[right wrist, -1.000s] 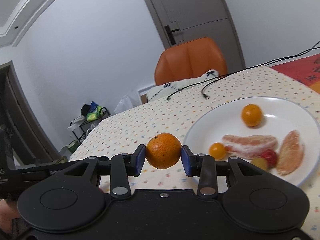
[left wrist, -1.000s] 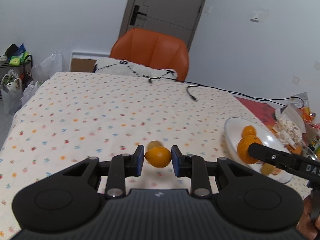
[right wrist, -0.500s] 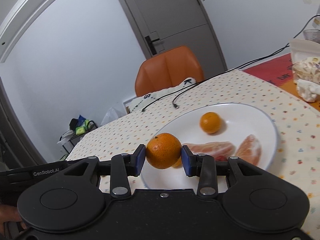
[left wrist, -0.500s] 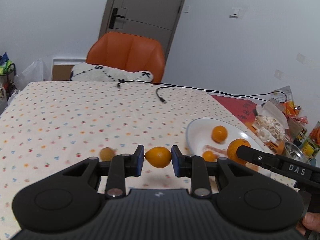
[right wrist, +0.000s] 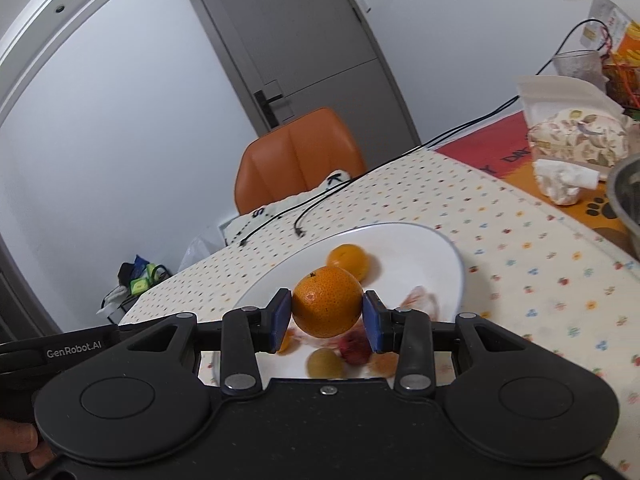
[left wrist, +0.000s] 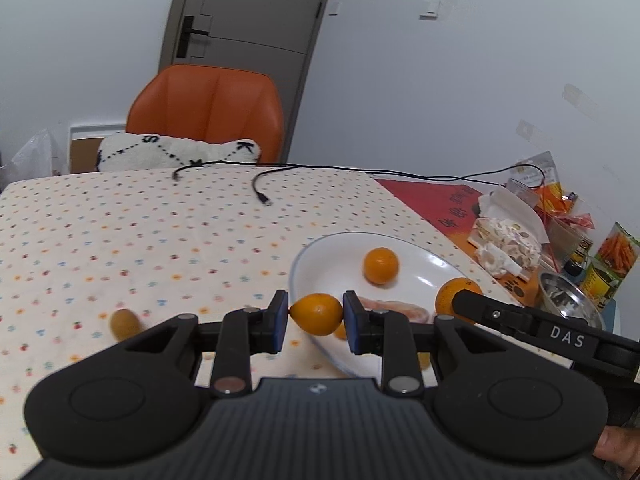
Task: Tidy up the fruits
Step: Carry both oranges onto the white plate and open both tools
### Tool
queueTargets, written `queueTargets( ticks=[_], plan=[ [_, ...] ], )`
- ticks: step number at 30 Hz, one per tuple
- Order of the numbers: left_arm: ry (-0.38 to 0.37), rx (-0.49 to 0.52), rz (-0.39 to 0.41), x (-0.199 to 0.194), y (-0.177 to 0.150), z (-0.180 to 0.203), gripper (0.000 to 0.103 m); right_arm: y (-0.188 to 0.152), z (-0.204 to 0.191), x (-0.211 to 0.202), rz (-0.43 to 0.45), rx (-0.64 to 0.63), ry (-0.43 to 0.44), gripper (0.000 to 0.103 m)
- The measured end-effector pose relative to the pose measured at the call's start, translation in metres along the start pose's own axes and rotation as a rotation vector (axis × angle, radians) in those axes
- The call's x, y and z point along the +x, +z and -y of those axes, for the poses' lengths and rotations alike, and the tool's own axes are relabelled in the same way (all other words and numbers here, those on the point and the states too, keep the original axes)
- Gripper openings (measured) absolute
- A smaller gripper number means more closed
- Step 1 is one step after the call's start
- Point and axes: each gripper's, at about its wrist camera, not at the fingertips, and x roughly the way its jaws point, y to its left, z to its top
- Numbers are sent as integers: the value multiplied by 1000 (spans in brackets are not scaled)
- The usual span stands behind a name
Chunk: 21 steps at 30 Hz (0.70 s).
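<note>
We see an orange chair (left wrist: 208, 116) at the far edge of the counter (left wrist: 120, 220), with a white cushion (left wrist: 176, 154) on its seat and a grey door (left wrist: 248, 40) behind it. A black cable (left wrist: 264, 184) trails across the dotted cloth. At the right, near a red mat (left wrist: 432, 200), stand snack packets (left wrist: 508, 236) and a steel bowl (left wrist: 568, 304).

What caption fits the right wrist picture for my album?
Right gripper shut on a mandarin, held above a white plate of fruit.
</note>
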Motion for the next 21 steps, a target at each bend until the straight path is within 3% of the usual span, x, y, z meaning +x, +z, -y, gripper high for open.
queueTargets(
  ticks=[10,21],
  plan=[
    [-34,26,-23,18,0,27,28,7,15,0,13,18,-19,37],
    [2,6,-41,19,0,23,31,13,10,9,21,-5,-34,37]
  ],
)
